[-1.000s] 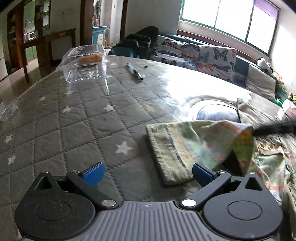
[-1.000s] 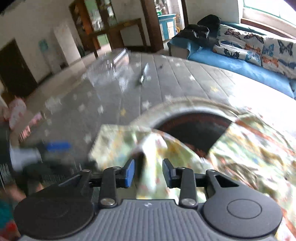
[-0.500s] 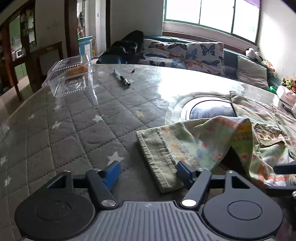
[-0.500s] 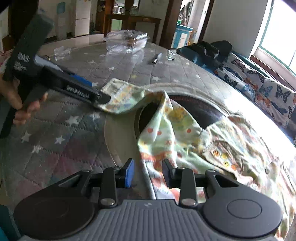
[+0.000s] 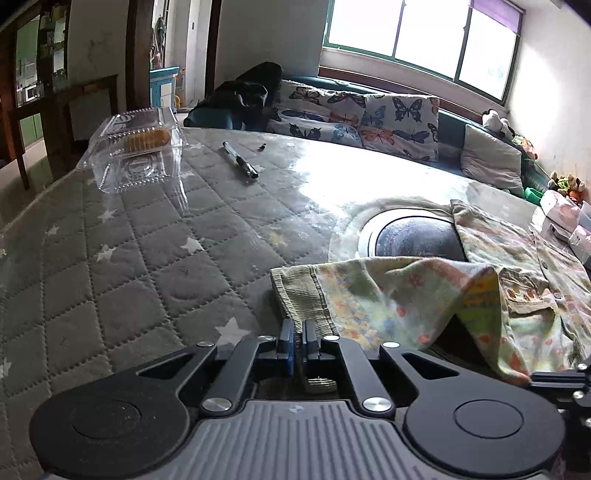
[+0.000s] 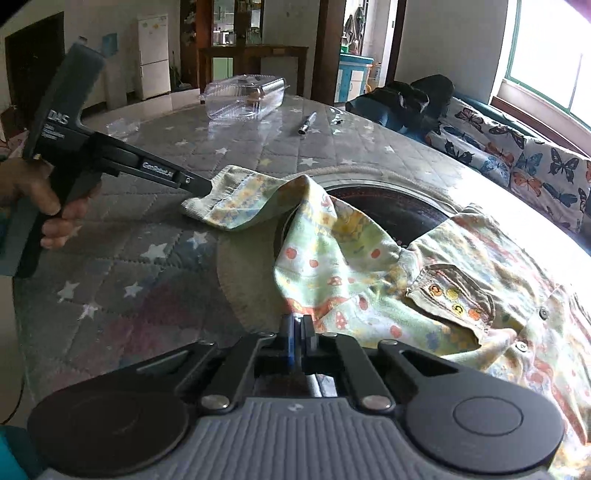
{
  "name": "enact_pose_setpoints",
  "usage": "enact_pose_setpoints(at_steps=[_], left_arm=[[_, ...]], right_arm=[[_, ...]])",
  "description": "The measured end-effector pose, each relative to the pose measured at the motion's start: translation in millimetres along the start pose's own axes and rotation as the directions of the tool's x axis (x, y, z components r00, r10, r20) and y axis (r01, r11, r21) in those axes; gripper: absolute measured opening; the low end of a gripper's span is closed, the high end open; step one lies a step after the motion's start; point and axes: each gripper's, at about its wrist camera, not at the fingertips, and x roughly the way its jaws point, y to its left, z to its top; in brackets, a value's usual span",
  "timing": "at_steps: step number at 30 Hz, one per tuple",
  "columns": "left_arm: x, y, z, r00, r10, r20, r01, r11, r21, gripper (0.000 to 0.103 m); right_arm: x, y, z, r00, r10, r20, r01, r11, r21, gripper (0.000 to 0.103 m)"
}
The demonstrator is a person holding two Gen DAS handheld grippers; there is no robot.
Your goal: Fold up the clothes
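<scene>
Grey quilted padding with pale stars covers the round surface seen from the left wrist, under a glossy clear sheet that glares white beneath the window. A clear plastic clamshell box and a pen are set well apart from the garment, and a sofa with butterfly cushions runs behind. A dark round inset at the middle is partly covered by cloth. The right edge is cut off, so the boxes there are hard to make out. The floral shirt is spread at right, its ribbed green cuff drawn toward the left gripper, whose jaws are pressed together on that cuff.

Seen from the right wrist, a white fridge and a wooden cabinet are shown in the background. The left gripper is held in a hand only partly in frame. The shirt is seen crumpled, sleeve stretched leftward, buttons along the front. The right gripper has its jaws closed on a fold of the sleeve.
</scene>
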Motion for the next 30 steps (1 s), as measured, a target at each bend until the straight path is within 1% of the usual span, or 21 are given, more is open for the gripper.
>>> enact_pose_setpoints(at_steps=[4, 9, 12, 16, 19, 22, 24, 25, 28, 30], left_arm=[[-7, 5, -3, 1.0, 0.024, 0.008, -0.024, 1.0, 0.01, 0.003], [-23, 21, -7, 0.996, 0.082, 0.027, -0.083, 0.996, 0.015, 0.002], [-38, 32, -11, 0.99, 0.133, 0.041, -0.134, 0.991, 0.022, 0.002], [-51, 52, -23, 0.983, 0.184, 0.021, -0.185, 0.983, 0.014, 0.002], [-53, 64, -33, 0.979, 0.205, -0.006, -0.205, 0.979, 0.005, 0.002], [-52, 68, -31, 0.975, 0.22, -0.007, -0.22, 0.975, -0.001, 0.002], [-50, 67, -27, 0.973, 0.23, 0.0, -0.23, 0.973, 0.006, 0.002], [-48, 66, -25, 0.972, 0.236, 0.002, -0.236, 0.972, 0.011, 0.002], [-42, 65, -21, 0.966, 0.259, 0.006, -0.259, 0.965, 0.027, 0.001], [-37, 69, -19, 0.959, 0.283, 0.003, -0.283, 0.959, 0.033, 0.001]], right_arm=[[-10, 7, -5, 1.0, 0.015, -0.007, -0.015, 0.999, -0.031, 0.002], [-17, 24, -16, 0.999, 0.046, -0.019, -0.048, 0.994, -0.101, 0.002], [-21, 38, -23, 0.997, 0.073, -0.025, -0.076, 0.986, -0.148, 0.002], [-26, 51, -32, 0.992, 0.125, -0.027, -0.128, 0.976, -0.178, 0.003], [-31, 48, -31, 0.987, 0.159, -0.018, -0.16, 0.979, -0.126, 0.007], [-45, 35, -31, 0.983, 0.183, 0.006, -0.183, 0.982, -0.051, 0.011], [-56, 25, -32, 0.985, 0.173, 0.024, -0.173, 0.985, -0.014, 0.021], [-61, 19, -34, 0.986, 0.162, 0.031, -0.162, 0.987, 0.005, 0.029], [-82, -6, -46, 0.994, 0.093, 0.054, -0.097, 0.993, 0.073, 0.03], [-86, -18, -57, 0.998, 0.046, 0.036, -0.049, 0.992, 0.113, 0.03]])
